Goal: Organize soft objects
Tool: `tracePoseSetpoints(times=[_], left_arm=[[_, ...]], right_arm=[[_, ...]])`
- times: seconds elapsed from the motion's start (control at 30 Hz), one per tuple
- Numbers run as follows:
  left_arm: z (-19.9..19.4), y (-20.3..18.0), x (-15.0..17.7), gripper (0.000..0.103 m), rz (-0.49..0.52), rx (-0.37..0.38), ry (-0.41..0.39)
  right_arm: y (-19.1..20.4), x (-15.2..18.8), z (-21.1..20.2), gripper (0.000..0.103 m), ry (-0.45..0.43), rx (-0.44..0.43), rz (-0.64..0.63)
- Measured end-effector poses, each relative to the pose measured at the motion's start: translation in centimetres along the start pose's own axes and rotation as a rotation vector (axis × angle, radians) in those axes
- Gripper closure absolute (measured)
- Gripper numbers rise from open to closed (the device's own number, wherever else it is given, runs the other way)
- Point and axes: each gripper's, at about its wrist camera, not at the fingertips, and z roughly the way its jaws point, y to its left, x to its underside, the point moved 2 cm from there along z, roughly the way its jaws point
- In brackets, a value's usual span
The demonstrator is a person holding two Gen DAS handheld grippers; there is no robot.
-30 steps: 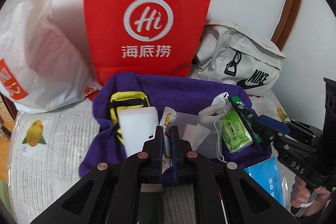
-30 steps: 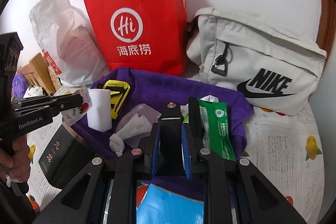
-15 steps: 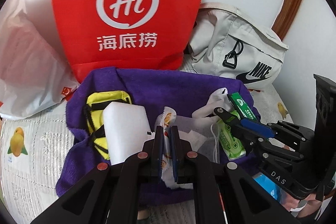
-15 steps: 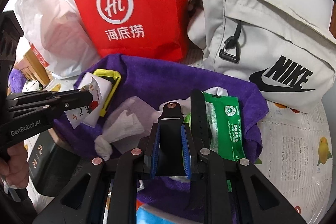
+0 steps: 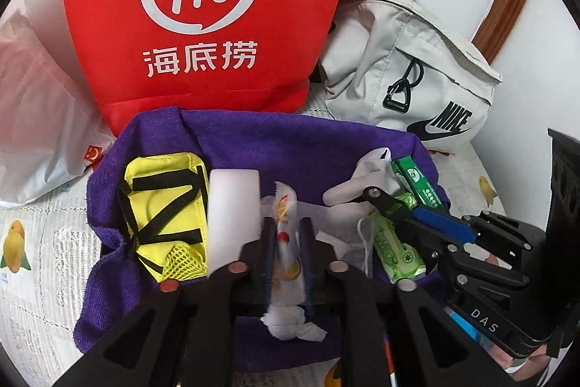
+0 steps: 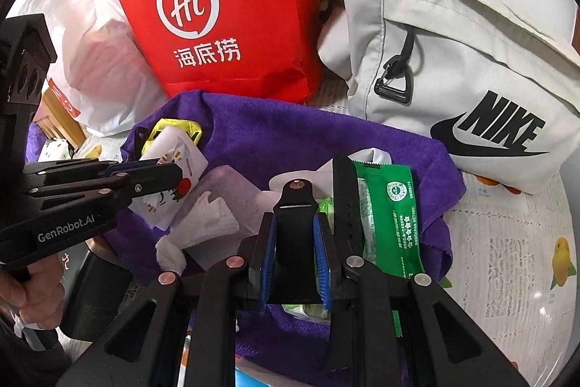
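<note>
Purple towel (image 5: 297, 147) spreads over the tabletop, carrying the soft clutter. Next in size, the printed tissue packet (image 5: 286, 242) lies between the left hand-held gripper (image 5: 286, 223) fingers, long axis along them; its jaws have just been opening (narrow gap, grip loosening, I judge). Smallest, the black strap (image 6: 295, 216) stays pinched in the right hand-held gripper (image 6: 295, 231), beside 1 green sachet (image 6: 389, 216).

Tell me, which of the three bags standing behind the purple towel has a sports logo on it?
The pale grey bag on the right: it bears a black Nike swoosh. The red paper bag shows a "Hi" circle; the white plastic bag has only a red patch.
</note>
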Motion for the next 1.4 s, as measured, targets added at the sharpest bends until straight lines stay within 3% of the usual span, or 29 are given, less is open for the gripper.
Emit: tracePoseSetpoints(times=[0.03,0.1,0.17,0.23,0.47,0.8,0.93,1.1,1.4], left_arm=[[-0.1,0.0,0.0,0.082,0.001,0.000,-0.005],[-0.4,-0.2,0.0,0.067,0.007,-0.010,-0.009],[-0.8,-0.3,-0.1,0.061,0.012,-0.021,-0.016],[-1.1,-0.3,0.0,0.061,0.012,-0.024,-0.020],[-2.5,-0.5,0.7,0.056,0.013,-0.042,-0.014],[-7.6,-1.0,2.7,0.036,0.018,-0.080,-0.073],[-10.0,-1.2,4.5,0.027,0.006,-0.087,-0.100],[-13.4,-1.7,7.3,0.008,-0.007,-0.114,-0.129],[-18.0,-2.4,12.2,0.002,-0.025,-0.163,-0.159]], right_arm=[[0.0,0.0,0.0,0.078,0.001,-0.005,0.004],[-0.1,0.1,-0.4,0.068,-0.002,-0.016,0.010],[0.1,0.2,-0.8,0.061,-0.012,-0.020,0.009],[0.2,0.3,-1.2,0.056,-0.022,-0.007,0.004],[0.4,0.8,-3.1,0.051,-0.037,-0.007,0.027],[1.4,2.6,-7.7,0.039,-0.072,0.058,0.030],[2.1,4.0,-10.2,0.038,-0.085,0.077,0.034],[3.2,6.1,-13.6,0.032,-0.126,0.090,0.030],[5.0,10.3,-18.8,0.020,-0.179,0.123,0.060]])
